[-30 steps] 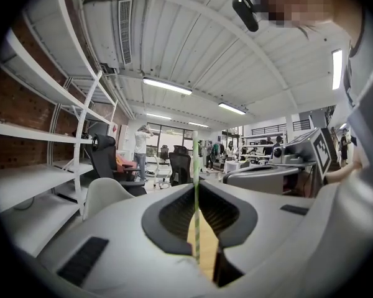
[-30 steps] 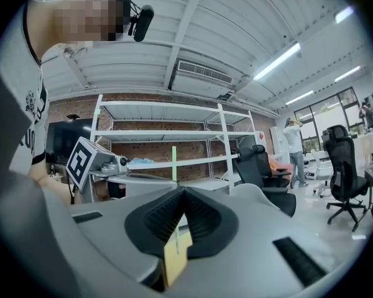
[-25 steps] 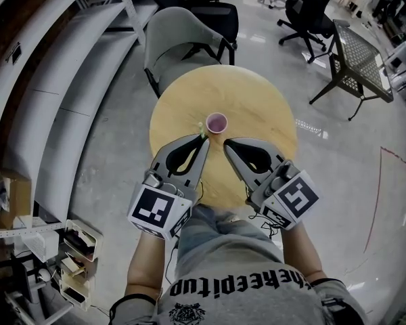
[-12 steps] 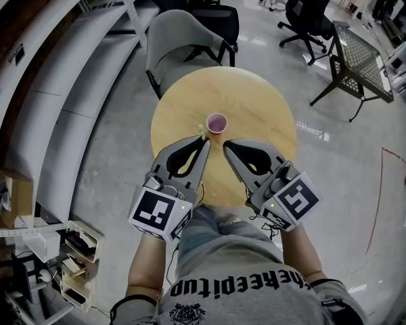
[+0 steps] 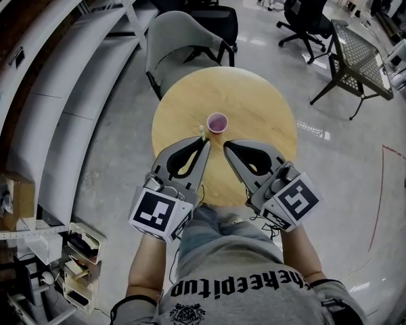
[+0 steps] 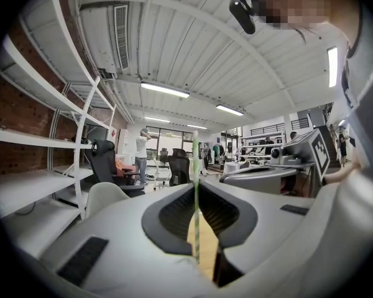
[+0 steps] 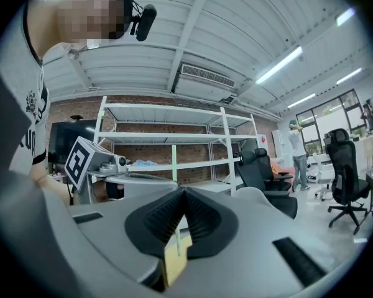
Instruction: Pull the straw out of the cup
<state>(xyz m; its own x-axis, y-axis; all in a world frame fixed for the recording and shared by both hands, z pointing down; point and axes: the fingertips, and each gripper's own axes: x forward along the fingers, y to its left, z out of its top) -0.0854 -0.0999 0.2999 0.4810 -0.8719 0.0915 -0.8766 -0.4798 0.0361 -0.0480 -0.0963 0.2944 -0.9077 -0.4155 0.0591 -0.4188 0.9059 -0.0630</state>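
A small pink cup (image 5: 217,122) stands near the middle of the round wooden table (image 5: 257,100). Just left of it, a pale green striped straw (image 5: 202,128) stands upright and outside the cup, seen end-on from above. My left gripper (image 5: 204,139) is shut on the straw; in the left gripper view the straw (image 6: 196,228) runs straight up between the closed jaws of that gripper (image 6: 196,186). My right gripper (image 5: 226,143) sits beside it, right of the straw and just in front of the cup. The right gripper (image 7: 183,190) is shut with nothing in it, and the straw (image 7: 174,157) shows beyond its tips.
A grey chair (image 5: 183,36) stands at the table's far side. Black office chairs (image 5: 311,5) and a mesh chair (image 5: 355,56) are at the back right. White shelving (image 5: 61,80) runs along the left. The person's lap meets the table's near edge.
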